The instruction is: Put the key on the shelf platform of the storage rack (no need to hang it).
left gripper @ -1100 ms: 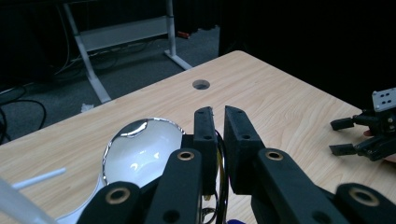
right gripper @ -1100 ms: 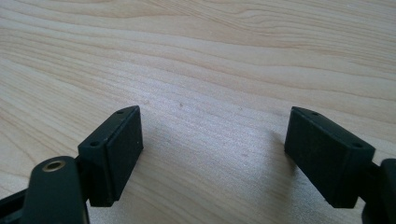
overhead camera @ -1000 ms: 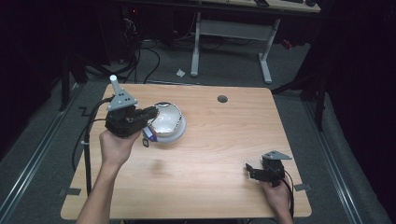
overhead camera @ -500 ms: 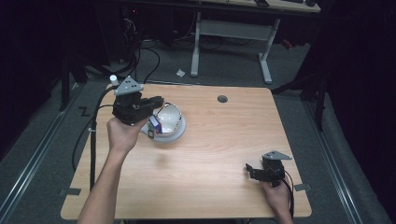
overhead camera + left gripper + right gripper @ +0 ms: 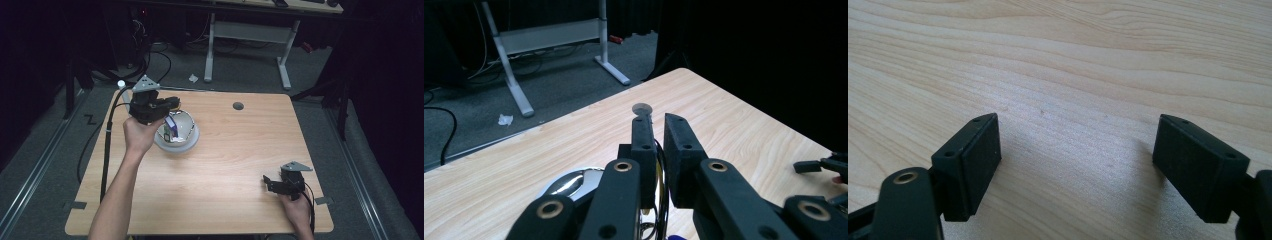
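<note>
High view shows the left gripper (image 5: 167, 107) clamped on a small purple-and-white object (image 5: 171, 128) over the steel bowl (image 5: 187, 141); releasing remains. Right gripper (image 5: 267, 181) rests apart.

Small flat packet (image 5: 171, 127), purple-blue with a white face, upright and slightly tilted, hanging by its top edge over the bowl, with thin dark and yellow edges of it pinched between black pads in the left gripper view (image 5: 659, 165). Shiny round metal bowl (image 5: 186, 131) seated on a wider white rim, open side up, on the light wooden tabletop toward its far left part, directly beneath the packet; whether the packet's lower end touches the bowl's inside cannot be told. Curved mirror-bright bowl wall low in the left gripper view (image 5: 569, 182).
</note>
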Demonstrator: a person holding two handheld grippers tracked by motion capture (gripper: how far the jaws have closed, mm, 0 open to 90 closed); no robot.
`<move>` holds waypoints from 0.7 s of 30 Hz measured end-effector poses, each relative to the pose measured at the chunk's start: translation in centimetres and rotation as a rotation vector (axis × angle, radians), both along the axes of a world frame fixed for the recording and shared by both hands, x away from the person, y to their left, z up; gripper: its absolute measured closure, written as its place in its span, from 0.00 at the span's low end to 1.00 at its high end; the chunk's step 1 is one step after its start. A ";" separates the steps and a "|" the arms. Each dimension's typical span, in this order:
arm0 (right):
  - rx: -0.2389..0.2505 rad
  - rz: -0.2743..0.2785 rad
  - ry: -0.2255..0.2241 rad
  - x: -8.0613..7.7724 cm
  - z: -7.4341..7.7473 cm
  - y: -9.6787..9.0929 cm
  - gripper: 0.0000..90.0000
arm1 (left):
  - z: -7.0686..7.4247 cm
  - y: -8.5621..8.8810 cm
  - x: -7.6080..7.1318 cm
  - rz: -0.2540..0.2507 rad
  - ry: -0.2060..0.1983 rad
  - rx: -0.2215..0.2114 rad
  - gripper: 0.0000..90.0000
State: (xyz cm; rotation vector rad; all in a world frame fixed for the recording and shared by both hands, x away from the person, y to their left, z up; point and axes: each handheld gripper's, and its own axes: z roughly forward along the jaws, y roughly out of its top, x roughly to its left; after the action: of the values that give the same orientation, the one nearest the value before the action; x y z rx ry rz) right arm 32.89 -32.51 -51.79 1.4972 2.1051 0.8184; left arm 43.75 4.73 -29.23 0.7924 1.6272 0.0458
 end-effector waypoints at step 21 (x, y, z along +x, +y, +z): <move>0.000 0.000 0.000 0.0 0.0 0.0 0.21 | -2.8 -1.1 2.8 0.026 0.058 0.016 0.93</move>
State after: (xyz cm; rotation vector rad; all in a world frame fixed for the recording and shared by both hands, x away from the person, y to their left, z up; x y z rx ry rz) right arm 32.88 -32.52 -51.79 1.4969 2.1052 0.8187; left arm 46.51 3.68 -32.01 0.7913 1.6939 0.0549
